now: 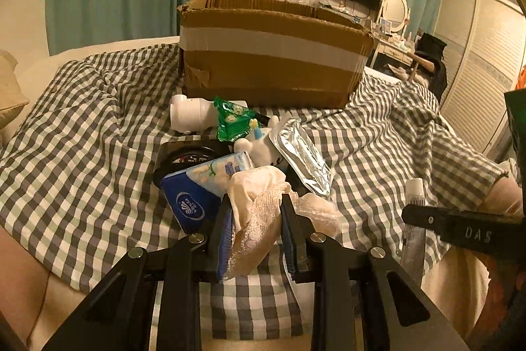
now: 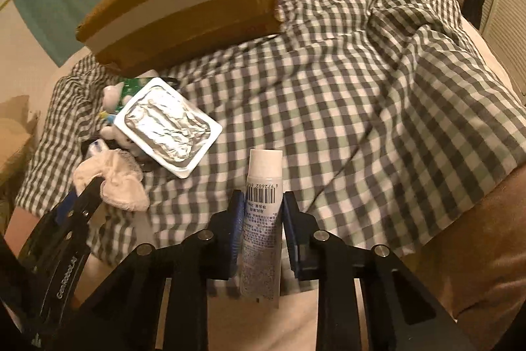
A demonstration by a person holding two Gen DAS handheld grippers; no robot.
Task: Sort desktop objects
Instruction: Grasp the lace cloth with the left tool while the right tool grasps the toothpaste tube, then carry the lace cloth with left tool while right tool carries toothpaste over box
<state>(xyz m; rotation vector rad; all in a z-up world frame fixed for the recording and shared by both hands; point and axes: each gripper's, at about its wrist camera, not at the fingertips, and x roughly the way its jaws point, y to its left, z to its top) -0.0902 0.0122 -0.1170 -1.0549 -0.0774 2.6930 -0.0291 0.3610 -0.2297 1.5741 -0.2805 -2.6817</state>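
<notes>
Grippers, two: left gripper (image 1: 254, 213) one cloth (image 1: 259, 219), right gripper (image 2: 263, 209) one tube (image 2: 263, 209)

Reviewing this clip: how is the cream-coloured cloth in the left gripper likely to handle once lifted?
The cream-coloured cloth probably hangs floppy: it bunches and droops around the left gripper, which is shut on it. It looks light, mostly thin netted fabric. Loose folds may snag the blue tissue pack beside it.
</notes>
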